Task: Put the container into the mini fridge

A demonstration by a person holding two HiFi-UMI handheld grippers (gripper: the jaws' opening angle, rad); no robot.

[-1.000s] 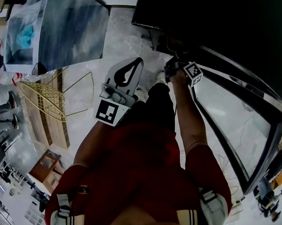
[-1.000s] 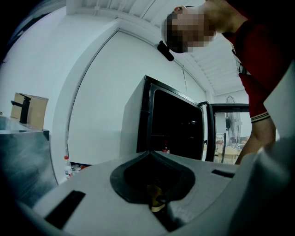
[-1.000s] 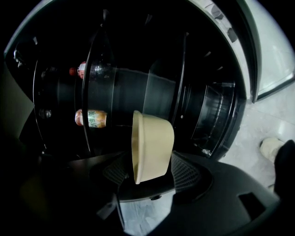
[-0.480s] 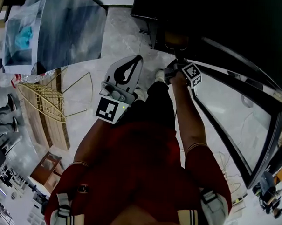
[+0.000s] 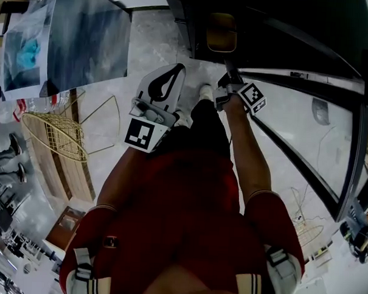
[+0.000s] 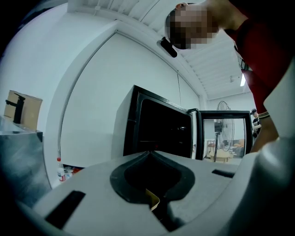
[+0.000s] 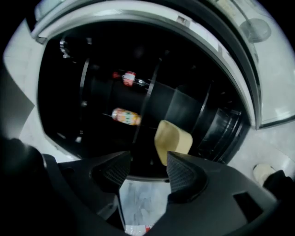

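Note:
The tan container (image 7: 173, 138) stands inside the dark open mini fridge (image 7: 92, 92), just beyond my right gripper (image 7: 147, 168). That gripper's jaws are closing with nothing between them, and the pads are clear of the container. In the head view the container (image 5: 221, 33) sits in the fridge (image 5: 280, 26), with my right gripper (image 5: 228, 75) a little below it. My left gripper (image 5: 179, 72) hangs by the person's knee with its white jaws meeting at the tip. The left gripper view shows my left gripper (image 6: 148, 153) pointing towards the fridge (image 6: 159, 131).
The fridge's glass door (image 5: 306, 136) stands swung open on the right. Two bottles (image 7: 125, 116) lie on shelves inside. A gold wire basket (image 5: 54, 131) and a grey panel (image 5: 85, 38) are on the left. The person's shoes (image 5: 204, 91) rest on the marble floor.
The container now shows clear of my right gripper, deeper in the fridge. The right gripper has drawn back slightly. My left gripper has barely moved.

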